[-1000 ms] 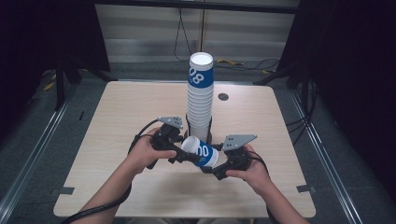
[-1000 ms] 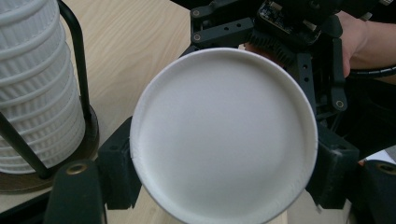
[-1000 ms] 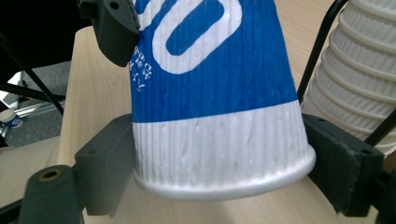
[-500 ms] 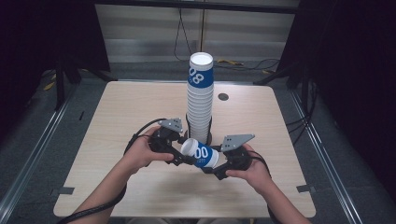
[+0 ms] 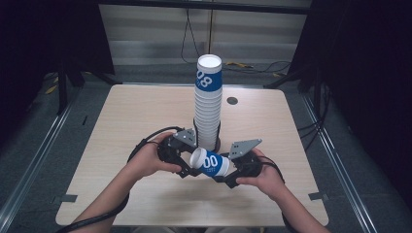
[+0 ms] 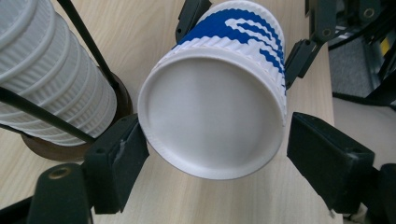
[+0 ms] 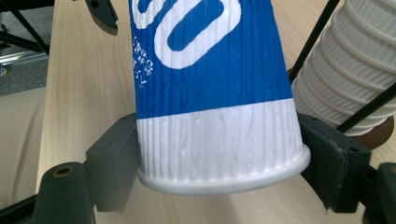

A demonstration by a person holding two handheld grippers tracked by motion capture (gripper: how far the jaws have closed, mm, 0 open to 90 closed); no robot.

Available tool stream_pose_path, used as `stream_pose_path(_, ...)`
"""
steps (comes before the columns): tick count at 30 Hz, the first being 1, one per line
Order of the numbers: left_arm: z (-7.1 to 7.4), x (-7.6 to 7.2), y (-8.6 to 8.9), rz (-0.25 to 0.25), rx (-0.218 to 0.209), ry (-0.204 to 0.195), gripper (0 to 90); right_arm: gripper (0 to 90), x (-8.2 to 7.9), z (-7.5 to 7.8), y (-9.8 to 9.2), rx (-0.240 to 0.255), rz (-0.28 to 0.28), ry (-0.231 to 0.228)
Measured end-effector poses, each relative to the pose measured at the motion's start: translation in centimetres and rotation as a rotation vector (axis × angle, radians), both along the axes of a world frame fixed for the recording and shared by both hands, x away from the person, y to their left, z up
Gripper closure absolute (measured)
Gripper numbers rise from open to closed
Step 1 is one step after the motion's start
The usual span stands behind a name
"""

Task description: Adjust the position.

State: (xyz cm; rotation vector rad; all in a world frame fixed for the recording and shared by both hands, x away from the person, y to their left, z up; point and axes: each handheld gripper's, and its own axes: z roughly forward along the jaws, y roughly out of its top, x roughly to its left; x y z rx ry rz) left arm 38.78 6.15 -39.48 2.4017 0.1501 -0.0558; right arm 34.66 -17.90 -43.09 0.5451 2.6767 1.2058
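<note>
A blue and white paper cup lies on its side just above the table, in front of a tall stack of white cups. My right gripper is shut on the cup near its rim, one jaw on each side. My left gripper is open around the cup's closed base. Its left jaw sits close to the base, while the right jaw stands off with a gap. The stack stands in a holder of thin black rods on a round wooden foot.
The stack rises right behind both grippers. A small round hole sits in the wooden table at the back right. Cables lie on the floor behind the table. Bare tabletop spreads to the left and right of the hands.
My left gripper has edged right, closer around the cup's base. The right gripper and the cup have barely shifted.
</note>
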Motion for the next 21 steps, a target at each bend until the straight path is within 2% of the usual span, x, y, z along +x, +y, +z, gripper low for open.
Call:
stream_pose_path(7,0.1,-0.3,-0.6,-0.028,0.072,-0.054,20.2,20.2,0.0,0.2,-0.1,-0.047,0.010,0.007)
stream_pose_path(9,0.1,-0.4,-0.8,-0.037,0.089,-0.051,20.2,20.2,0.0,0.2,-0.1,-0.059,0.015,0.008)
stream_pose_path(12,0.1,-0.5,-1.1,-0.050,0.120,-0.071,20.2,20.2,0.0,0.3,0.0,-0.076,0.024,0.011)
stream_pose_path(21,-0.2,-0.7,-1.9,-0.073,0.168,-0.095,20.4,20.2,0.1,0.5,0.2,-0.118,0.048,0.011)
